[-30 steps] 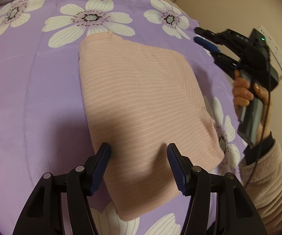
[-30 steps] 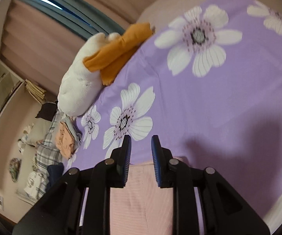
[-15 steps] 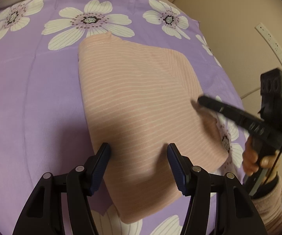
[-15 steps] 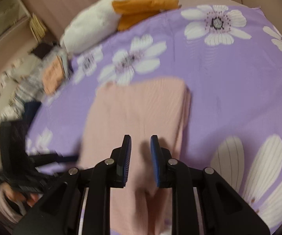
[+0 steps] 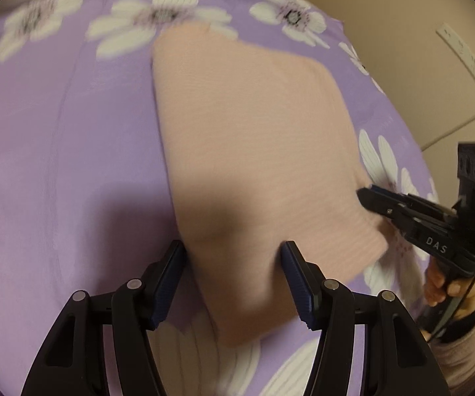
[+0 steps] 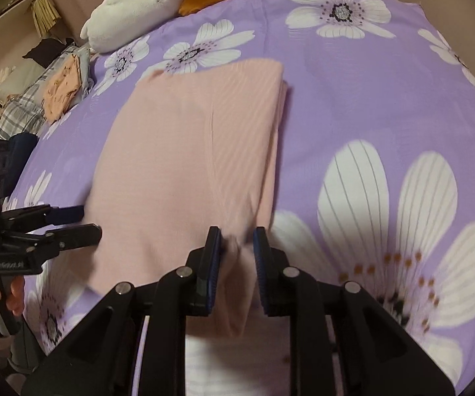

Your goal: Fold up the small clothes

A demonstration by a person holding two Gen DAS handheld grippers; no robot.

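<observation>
A folded pink striped garment (image 5: 254, 151) lies on the purple flowered bedspread (image 5: 55, 132); it also shows in the right wrist view (image 6: 187, 151). My left gripper (image 5: 232, 280) is open, its jaws straddling the garment's near corner. My right gripper (image 6: 236, 257) is narrowly open, with a fold of the garment's near edge between its pads. In the left wrist view the right gripper (image 5: 369, 194) touches the garment's right edge. In the right wrist view the left gripper (image 6: 85, 221) sits at the garment's left edge.
A white and orange plush toy (image 6: 158, 0) lies at the bed's far end. A pile of other clothes (image 6: 59, 85) sits off the bed's left side. A beige wall with a white power strip (image 5: 468, 62) is to the right of the bed.
My right gripper swung down from above the bed to the garment's right edge and now has fabric between its pads. My left gripper stayed open, moving slightly closer to the near corner.
</observation>
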